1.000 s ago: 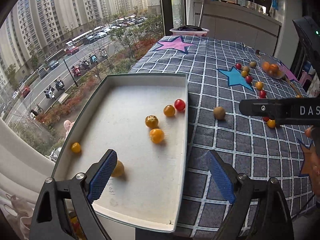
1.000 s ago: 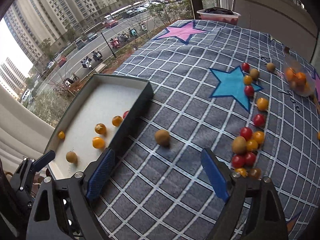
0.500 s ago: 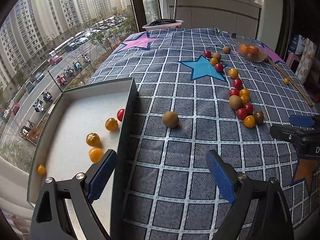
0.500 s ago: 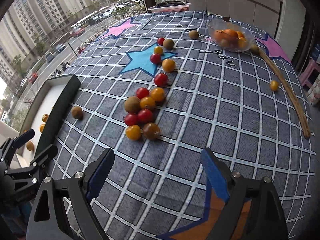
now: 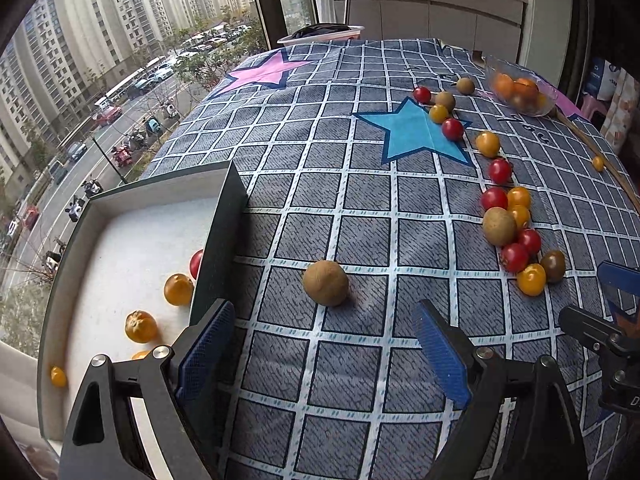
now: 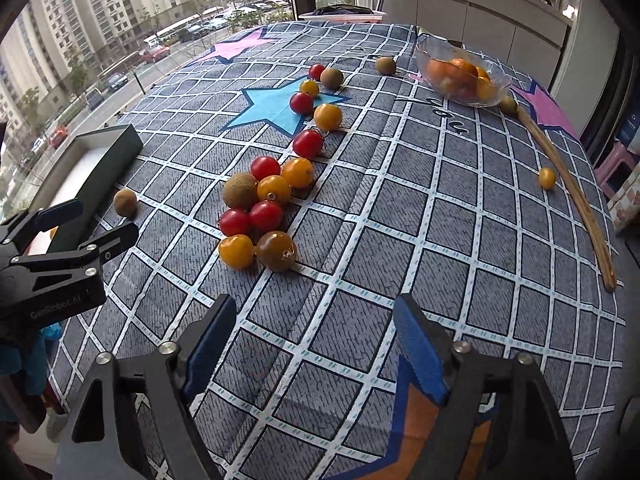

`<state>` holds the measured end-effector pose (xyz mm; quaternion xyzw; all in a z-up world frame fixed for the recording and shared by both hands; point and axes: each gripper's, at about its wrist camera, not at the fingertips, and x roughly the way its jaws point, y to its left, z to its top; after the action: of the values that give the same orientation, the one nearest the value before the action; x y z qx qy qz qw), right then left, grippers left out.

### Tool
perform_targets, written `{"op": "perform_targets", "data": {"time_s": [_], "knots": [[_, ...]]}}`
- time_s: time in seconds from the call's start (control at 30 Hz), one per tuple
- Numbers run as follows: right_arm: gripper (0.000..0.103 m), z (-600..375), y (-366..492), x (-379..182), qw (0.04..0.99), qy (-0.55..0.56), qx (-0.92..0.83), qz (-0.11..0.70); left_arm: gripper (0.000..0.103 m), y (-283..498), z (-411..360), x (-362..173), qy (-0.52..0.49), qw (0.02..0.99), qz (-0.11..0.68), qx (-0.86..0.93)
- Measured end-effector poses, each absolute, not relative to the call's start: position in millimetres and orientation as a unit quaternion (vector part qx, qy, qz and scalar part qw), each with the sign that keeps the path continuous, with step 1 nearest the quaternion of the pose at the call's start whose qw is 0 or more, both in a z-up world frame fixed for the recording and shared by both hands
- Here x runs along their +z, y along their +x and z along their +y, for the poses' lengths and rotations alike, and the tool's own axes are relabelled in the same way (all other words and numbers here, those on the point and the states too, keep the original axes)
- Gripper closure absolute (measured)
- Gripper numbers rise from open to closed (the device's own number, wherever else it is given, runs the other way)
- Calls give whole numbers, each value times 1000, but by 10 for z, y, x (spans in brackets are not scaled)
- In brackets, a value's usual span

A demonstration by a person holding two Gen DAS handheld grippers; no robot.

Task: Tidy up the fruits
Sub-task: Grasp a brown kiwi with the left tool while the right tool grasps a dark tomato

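My left gripper [image 5: 320, 332] is open and empty, just short of a lone brown kiwi [image 5: 325, 283] lying on the checked cloth beside the dark-walled white tray [image 5: 218, 236]. The tray holds several orange and red small fruits [image 5: 178, 289]. My right gripper [image 6: 312, 332] is open and empty, a little short of a cluster of red, yellow and brown fruits [image 6: 264, 208]. The left gripper also shows in the right wrist view [image 6: 84, 222], near the same kiwi [image 6: 125, 202].
A glass bowl of oranges [image 6: 460, 76] stands at the far right. More loose fruits [image 6: 316, 96] lie on the blue star. A long wooden stick [image 6: 568, 192] and one yellow fruit [image 6: 546, 178] lie at the right. A window runs along the left edge.
Both grippers swung right, away from the tray. The left now faces the lone kiwi instead of the tray's inside; the right now faces the fruit cluster. Both stayed open.
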<state>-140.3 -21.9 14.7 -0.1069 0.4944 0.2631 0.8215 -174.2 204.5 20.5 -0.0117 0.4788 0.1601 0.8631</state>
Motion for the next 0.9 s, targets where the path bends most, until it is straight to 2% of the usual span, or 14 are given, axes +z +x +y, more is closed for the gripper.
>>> {"op": "perform_targets", "data": {"time_s": [0.03,0.13,0.33,0.37,0.5,0.57,0.6,0.63,0.9], "knots": [[31,-205,-1393,132,820,-107,265,495,12,-1722,2061,192,-14,862,480,160],[34,-161,-1382,123,824,-115,266,487,27,-1642,2113,138,-25,856,493,157],[36,-46,-1328,115,826,-124,271,479,28,-1575,2175,101,-48,856,490,155],[38,-26,-1319,116,826,-125,272,477,34,-1572,2177,103,-52,857,490,150],[55,54,-1299,121,828,-132,273,471,48,-1571,2135,128,-55,860,490,132],[61,71,-1290,125,828,-130,276,470,66,-1577,2100,140,-58,863,488,120],[72,76,-1286,129,828,-128,279,469,71,-1576,2080,145,-55,864,487,117],[78,80,-1279,131,827,-125,283,470,77,-1571,2061,146,-53,865,486,114],[80,-43,-1255,146,813,-72,303,491,78,-1638,2102,168,-73,867,481,107]]}}
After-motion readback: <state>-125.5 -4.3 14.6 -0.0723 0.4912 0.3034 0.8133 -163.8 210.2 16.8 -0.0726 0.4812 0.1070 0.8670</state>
